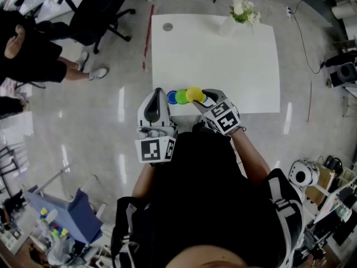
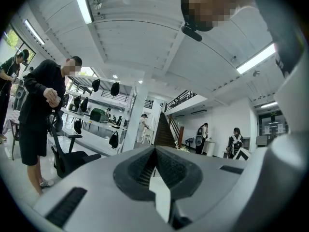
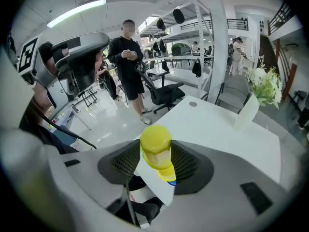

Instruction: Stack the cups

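Yellow cup (image 3: pixel 155 145) in right gripper (image 3: pixel 156 154), blue cup (image 1: pixel 170 97) half hidden

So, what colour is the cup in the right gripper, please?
Yellow cup; best in right gripper view.

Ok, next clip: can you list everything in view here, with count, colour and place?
table: one, white, centre of the head view
blue cup: one, blue, table's near edge
green cup: one, green, right beside the blue cup
yellow cup: one, yellow, between the right gripper's jaws, next to the green cup
flowers: one bunch, white and green, table's far right
office chair: one, black, floor beyond the table's left side
bystander: one, black clothes, far left
left gripper: one, grey-white, jaws together, empty, left of the cups
right gripper: one, grey-white, closed on the yellow cup
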### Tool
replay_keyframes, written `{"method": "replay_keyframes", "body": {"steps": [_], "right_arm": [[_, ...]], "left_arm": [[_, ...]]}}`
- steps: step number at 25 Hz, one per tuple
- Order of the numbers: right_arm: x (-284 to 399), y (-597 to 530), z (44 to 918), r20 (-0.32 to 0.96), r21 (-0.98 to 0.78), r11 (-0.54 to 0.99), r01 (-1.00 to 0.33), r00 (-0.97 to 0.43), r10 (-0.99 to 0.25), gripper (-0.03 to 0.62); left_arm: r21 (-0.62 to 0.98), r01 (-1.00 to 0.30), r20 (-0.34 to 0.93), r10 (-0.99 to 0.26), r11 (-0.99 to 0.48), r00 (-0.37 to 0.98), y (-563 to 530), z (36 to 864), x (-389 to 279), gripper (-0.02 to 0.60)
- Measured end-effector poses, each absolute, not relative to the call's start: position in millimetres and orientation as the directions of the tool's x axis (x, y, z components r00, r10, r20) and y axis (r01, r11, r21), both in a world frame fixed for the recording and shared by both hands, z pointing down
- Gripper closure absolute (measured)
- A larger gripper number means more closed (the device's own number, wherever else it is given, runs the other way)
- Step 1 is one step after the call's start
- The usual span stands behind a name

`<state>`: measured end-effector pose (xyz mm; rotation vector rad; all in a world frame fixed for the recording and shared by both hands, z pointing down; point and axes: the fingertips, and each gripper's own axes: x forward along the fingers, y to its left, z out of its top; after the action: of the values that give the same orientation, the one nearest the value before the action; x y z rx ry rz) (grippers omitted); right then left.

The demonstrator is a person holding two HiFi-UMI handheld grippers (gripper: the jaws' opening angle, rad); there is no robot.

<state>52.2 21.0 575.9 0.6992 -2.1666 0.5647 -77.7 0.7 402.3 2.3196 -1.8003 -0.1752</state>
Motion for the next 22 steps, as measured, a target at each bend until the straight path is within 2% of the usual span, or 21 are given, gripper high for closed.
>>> {"method": "replay_keyframes", "body": {"steps": [12, 16, 22], "right_arm": [[50, 28, 581, 0.794, -0.16, 0.76, -0.63, -0.54, -0.28, 0.376], [49, 27, 581, 0.789, -0.161, 0.766, -0.622, -0.548, -0.279, 0.336], [48, 20, 561, 0.74, -0.167, 0.76, -0.629, -0.589, -0.325, 0.329]], "left_arm": [[0.251, -0.94, 0.037, -0.968, -0.231, 0.248, 5, 402, -79, 0.561], [0.224, -0.945, 0.034, -0.967, -0.238, 0.251, 3, 403, -79, 0.561], [0.226, -0.944, 0.028, -0.967, -0.24, 0.253, 3, 402, -81, 0.561]]}}
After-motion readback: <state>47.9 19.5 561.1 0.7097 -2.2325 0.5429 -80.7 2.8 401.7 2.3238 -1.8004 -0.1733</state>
